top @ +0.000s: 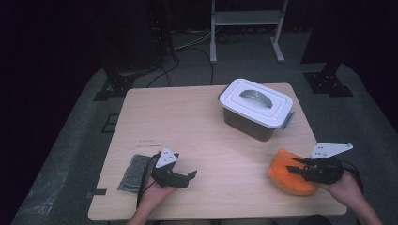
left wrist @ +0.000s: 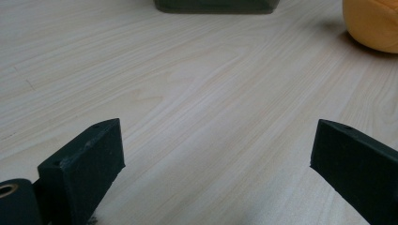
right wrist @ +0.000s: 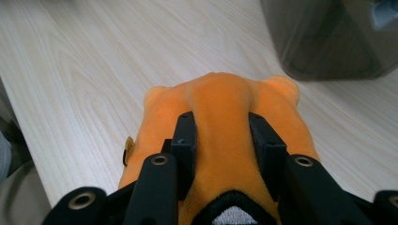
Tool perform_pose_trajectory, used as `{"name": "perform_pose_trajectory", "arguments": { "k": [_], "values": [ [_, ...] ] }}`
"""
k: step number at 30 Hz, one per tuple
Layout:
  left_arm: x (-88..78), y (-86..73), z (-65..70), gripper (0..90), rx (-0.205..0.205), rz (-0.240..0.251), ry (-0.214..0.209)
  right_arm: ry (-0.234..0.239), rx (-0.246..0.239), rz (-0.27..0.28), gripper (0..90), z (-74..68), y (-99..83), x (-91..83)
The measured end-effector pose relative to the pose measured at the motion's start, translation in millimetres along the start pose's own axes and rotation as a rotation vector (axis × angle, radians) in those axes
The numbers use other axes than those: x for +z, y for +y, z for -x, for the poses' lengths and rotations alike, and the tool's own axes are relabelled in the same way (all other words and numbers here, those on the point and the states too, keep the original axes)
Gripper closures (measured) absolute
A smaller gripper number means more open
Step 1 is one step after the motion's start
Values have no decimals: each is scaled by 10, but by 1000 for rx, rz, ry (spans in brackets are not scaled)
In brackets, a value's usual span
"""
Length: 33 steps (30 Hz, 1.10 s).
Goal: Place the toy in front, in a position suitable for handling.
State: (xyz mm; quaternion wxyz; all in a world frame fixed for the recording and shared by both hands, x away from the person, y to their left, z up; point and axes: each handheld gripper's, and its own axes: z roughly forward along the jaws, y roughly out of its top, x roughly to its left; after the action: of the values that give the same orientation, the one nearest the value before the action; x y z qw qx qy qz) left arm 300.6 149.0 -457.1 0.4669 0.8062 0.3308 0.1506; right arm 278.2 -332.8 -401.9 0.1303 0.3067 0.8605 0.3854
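Right gripper (right wrist: 220,136) pinches the orange plush toy (top: 287,177) near the table's (top: 206,136) right front corner; lidded bin (top: 256,108) lies beyond, toward the far edge.

From my seat the counter (top: 197,136) looks like pale wood laminate, matt, with fine grain streaking across the left gripper view. The orange toy (right wrist: 225,117), lower right of the high view, reads as soft plush cloth with a short, velvety nap. The bin (top: 256,110), upper right of centre, seems to be smooth plastic: a slightly glossy white lid over dark translucent walls. The grey cloth (top: 133,172) at lower left looks coarse and woven. I see dull black, matt fingers (left wrist: 89,164)
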Motion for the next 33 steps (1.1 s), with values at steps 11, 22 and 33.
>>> {"name": "perform_pose_trajectory", "arguments": {
  "k": [11,22,33],
  "values": [
    [-11,2,-12,23,-4,6,3,74,-86,38,670,-159,406,22],
    [-62,7,-62,23,-13,19,13,216,-235,95,669,-563,1039,249],
    [-172,11,-188,23,-16,32,58,333,-304,87,668,-828,1297,756]
  ]
}}
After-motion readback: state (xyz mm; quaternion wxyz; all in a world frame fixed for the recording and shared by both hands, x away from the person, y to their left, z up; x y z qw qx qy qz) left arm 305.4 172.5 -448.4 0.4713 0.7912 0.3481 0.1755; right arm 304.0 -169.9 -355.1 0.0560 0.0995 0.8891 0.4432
